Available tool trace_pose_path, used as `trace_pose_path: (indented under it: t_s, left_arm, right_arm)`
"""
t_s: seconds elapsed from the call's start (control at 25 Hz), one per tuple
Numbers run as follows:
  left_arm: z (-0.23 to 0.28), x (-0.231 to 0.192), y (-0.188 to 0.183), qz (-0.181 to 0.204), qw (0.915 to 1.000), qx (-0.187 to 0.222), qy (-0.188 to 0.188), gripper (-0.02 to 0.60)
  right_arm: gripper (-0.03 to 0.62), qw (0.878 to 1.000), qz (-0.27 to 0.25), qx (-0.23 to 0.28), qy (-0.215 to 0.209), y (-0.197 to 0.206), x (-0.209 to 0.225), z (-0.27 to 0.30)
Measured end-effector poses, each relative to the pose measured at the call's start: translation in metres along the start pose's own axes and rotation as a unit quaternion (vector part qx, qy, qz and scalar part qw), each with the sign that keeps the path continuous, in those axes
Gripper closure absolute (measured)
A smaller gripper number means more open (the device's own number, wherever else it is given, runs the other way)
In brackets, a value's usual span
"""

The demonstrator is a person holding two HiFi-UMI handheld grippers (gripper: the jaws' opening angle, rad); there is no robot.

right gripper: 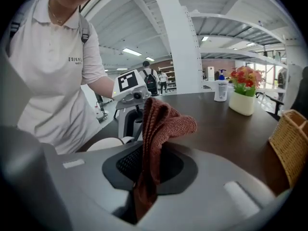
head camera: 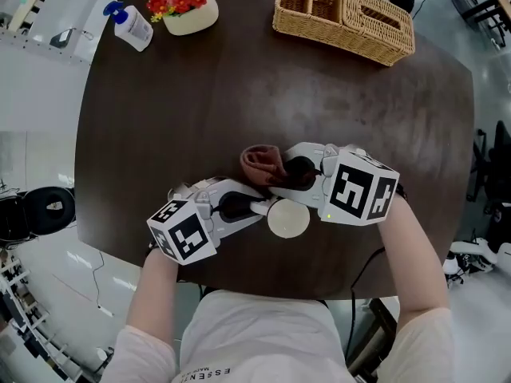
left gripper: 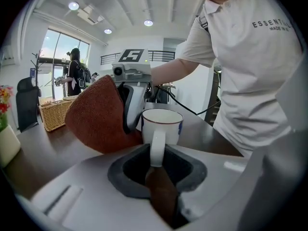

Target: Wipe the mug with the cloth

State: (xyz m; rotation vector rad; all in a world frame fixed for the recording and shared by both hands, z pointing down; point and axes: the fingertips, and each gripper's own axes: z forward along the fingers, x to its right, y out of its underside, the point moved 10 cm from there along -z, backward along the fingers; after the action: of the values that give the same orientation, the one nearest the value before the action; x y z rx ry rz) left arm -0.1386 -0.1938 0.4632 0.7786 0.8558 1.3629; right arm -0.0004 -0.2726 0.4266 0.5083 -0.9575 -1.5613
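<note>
Head view: left tongs (head camera: 257,207) pinch the mug (head camera: 288,219) by its handle; right tongs (head camera: 281,183) clamp the limp cloth (head camera: 261,164). Mug seems hard, slippery, breakable.

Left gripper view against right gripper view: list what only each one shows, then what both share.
Only the left gripper view shows the handle of the white ceramic mug, shut between the jaws of the left gripper. Only the right gripper view shows the white pump bottle with a blue top, and the right gripper pinching the rust-brown knitted cloth in its own jaws. Both show that cloth, the woven wicker basket, the dark wooden table and the person's white shirt.
</note>
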Motion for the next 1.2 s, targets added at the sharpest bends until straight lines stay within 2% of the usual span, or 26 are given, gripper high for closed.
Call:
trace_pose_path:
  t_s: [0.16, 0.28, 0.64, 0.84, 1.2]
  left_arm:
    - [-0.001, 0.001, 0.001, -0.008, 1.0000, 0.003, 0.002, 0.497]
    - [-0.001, 0.001, 0.001, -0.010, 0.9999, 0.002, -0.002, 0.497]
    - [-0.003, 0.008, 0.002, -0.026, 0.9995, 0.001, -0.017, 0.498]
    - [-0.003, 0.012, 0.002, -0.037, 0.9989, -0.001, -0.030, 0.498]
    - [-0.002, 0.029, 0.003, -0.072, 0.9934, 0.010, -0.089, 0.498]
  right_arm:
    - [0.516, 0.999, 0.031, 0.020, -0.040, -0.001, 0.004, 0.005]
    - [0.516, 0.997, 0.050, 0.025, -0.055, 0.002, 0.006, 0.001]
    - [0.516, 0.994, 0.095, 0.021, -0.039, 0.034, -0.012, -0.032]
    - [0.514, 0.994, 0.106, 0.026, -0.012, 0.049, -0.034, -0.043]
    - [0.514, 0.990, 0.102, 0.030, 0.096, 0.068, -0.082, -0.048]
